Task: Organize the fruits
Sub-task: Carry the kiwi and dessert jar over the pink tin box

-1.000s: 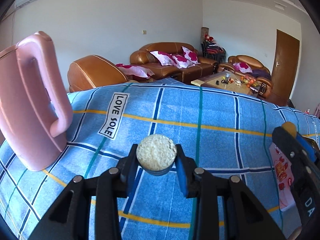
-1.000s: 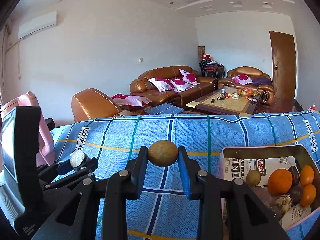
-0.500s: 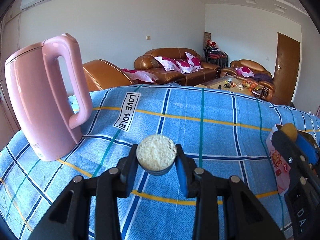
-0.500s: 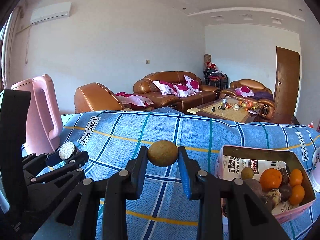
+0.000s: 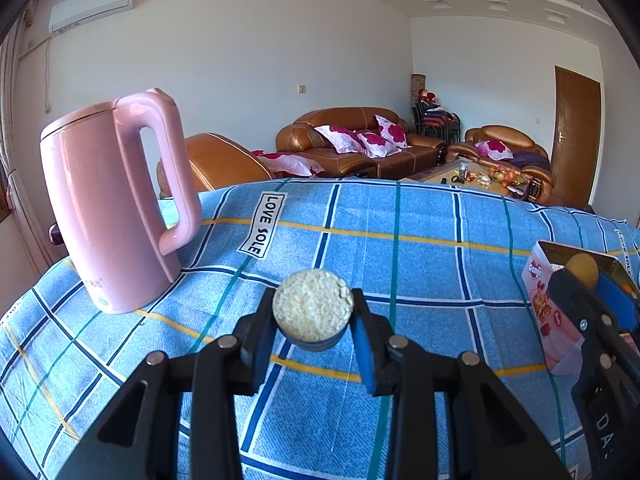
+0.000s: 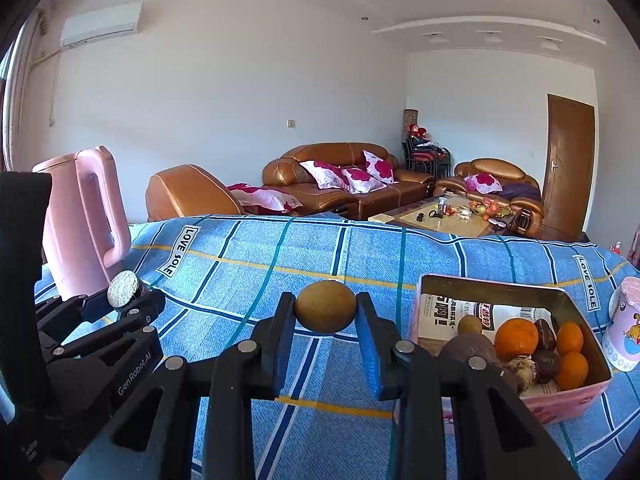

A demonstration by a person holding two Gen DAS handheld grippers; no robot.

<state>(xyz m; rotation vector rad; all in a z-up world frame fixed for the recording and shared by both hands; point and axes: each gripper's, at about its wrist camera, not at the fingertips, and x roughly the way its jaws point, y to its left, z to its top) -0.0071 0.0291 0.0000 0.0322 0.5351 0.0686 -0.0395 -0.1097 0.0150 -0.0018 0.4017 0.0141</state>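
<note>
1. Right now you are mid-carry: each claw has a piece of fruit pinched and lifted clear of the blue checked cloth [image 5: 420, 248] that covers the desk.
2. Your left claw [image 5: 313, 322] is closed on a round, dark-skinned half fruit [image 5: 313, 311], its pale grainy cut face turned toward the camera. The pads press it from both sides.
3. Your right claw [image 6: 325, 320] is closed on a small brown, kiwi-like fruit [image 6: 325, 312], held across its width.
4. The pink box [image 6: 568, 394] lies at the right of the desk, just beside the right claw. It already holds oranges [image 6: 516, 338], dark fruits and a small brown one on top of printed paper.
5. The pink kettle [image 5: 108, 208] stands at the left, well apart from the box, and a pink cup [image 6: 624, 328] stands just right of the box.
6. My reading is that the next move is to bring the right claw over the open box, lower it, and only then let the jaws part.
7. Then swing the left claw across. Keep it behind the right one so the two do not knock together over the box.
</note>
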